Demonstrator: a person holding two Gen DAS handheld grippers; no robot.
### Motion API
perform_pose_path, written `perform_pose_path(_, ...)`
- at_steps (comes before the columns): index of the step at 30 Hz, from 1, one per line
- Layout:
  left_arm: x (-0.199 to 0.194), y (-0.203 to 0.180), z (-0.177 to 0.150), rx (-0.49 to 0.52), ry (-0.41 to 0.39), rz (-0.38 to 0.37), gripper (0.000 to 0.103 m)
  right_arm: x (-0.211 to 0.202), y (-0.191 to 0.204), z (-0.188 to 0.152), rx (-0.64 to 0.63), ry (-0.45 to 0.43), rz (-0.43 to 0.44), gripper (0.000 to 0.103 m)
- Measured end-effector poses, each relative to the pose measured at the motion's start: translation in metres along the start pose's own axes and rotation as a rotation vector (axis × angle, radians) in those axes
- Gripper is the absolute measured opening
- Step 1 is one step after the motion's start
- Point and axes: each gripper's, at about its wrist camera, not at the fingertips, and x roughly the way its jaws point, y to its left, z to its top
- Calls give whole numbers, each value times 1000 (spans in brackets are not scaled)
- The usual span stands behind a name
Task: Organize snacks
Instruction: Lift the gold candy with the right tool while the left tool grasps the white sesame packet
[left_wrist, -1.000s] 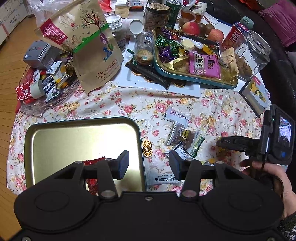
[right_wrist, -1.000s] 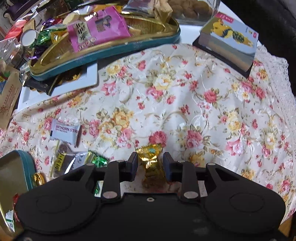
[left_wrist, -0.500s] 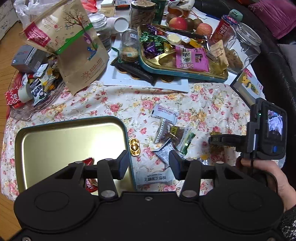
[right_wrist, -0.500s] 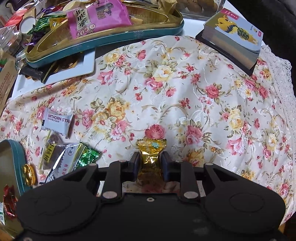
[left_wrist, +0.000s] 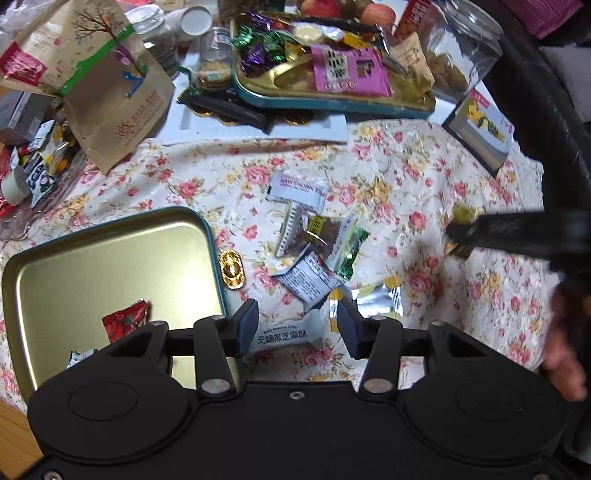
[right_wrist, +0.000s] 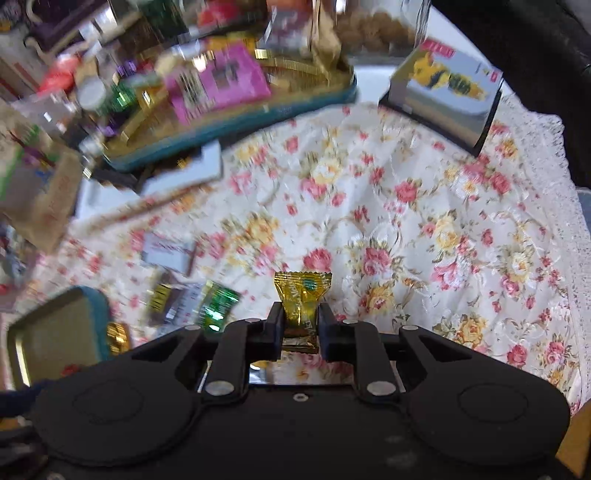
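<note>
The right gripper (right_wrist: 300, 326) is clamped on a gold foil-wrapped candy (right_wrist: 302, 306), its two black fingers pressing the wrapper's narrow waist from both sides, and the candy stands clear above the cream tablecloth printed with pink and yellow roses (right_wrist: 424, 206). The flared top of the wrapper pokes up past the fingertips. From the left wrist view the same gripper shows as a dark blurred bar at the right edge, with a bit of gold foil at its tip (left_wrist: 461, 216).

The left gripper (left_wrist: 295, 325) is spread wide and grips nothing. It points down over a white sachet with black Chinese lettering (left_wrist: 286, 334) that lies on the cloth between the fingers, not touched by either pad as far as I can see.

Just left of it sits a shallow rectangular metal tray with a gold inside and teal rim (left_wrist: 110, 229), holding a red foil candy (left_wrist: 125, 319) and a small white-and-green packet (left_wrist: 79, 356) near its front edge. A gold ingot-shaped sweet (left_wrist: 232, 268) lies on the cloth right beside the tray's right rim. Further along is a loose heap of small snack packets: a white bar wrapper with dark print (left_wrist: 298, 191), a brown-and-yellow packet (left_wrist: 319, 234), a green foil one (left_wrist: 352, 249) and a white one with fine print (left_wrist: 308, 280).

At the back of the table a larger teal-rimmed gold tray (left_wrist: 332, 101) is piled with purple and green sweets and a pink pouch (left_wrist: 349, 70). A brown paper bag with a tree drawing (left_wrist: 107, 85) leans at the left.
</note>
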Motion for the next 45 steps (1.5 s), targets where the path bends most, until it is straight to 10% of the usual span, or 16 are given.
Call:
perform_pose_path(13, 51, -35, -31, 352, 48, 159, 55, -38, -5, -6, 108, -44, 170, 20)
perform_pose_path(36, 104, -41, -30, 271, 133, 64, 45, -54, -15, -4, 167, -50, 272, 20)
perform_pose_path(45, 63, -35, -19, 213, 14, -48, 44, -51, -15, -3, 170, -46, 260, 20)
